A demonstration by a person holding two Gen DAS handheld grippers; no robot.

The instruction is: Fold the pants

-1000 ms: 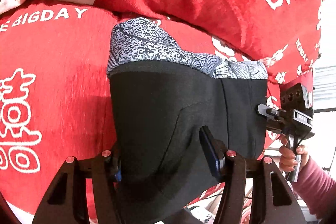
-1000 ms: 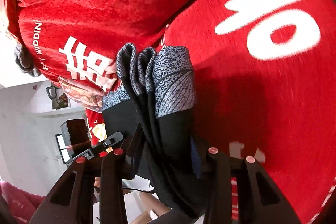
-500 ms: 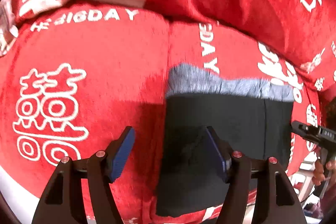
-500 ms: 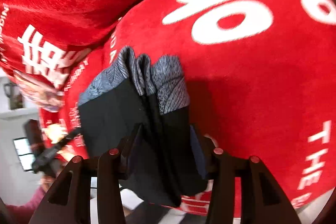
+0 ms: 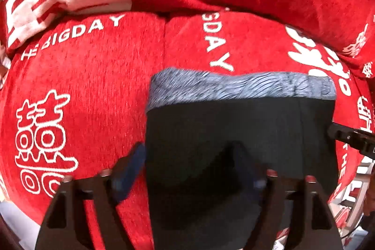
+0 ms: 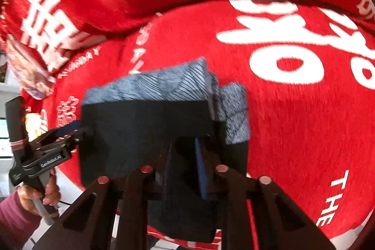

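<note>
While lying folded on red blanket (image 5: 98, 76) w/ white lettering, pants (image 5: 234, 132) showing black fabric w/ grey patterned waistband (image 5: 234, 86) on far side. Left gripper (image 5: 189, 170) standing spread, jaws just been opening, left blue pad off pants edge over blanket, right finger over black fabric, not pinching. Right gripper (image 6: 182, 170) standing nearly pressed together, jaws just been closing, over right part of pants; cannot tell if fabric is caught btw pads. Hand (image 6: 37, 191) in pink sleeve (image 6: 14, 222) gripping left gripper handle, seen in right wrist view.
</note>
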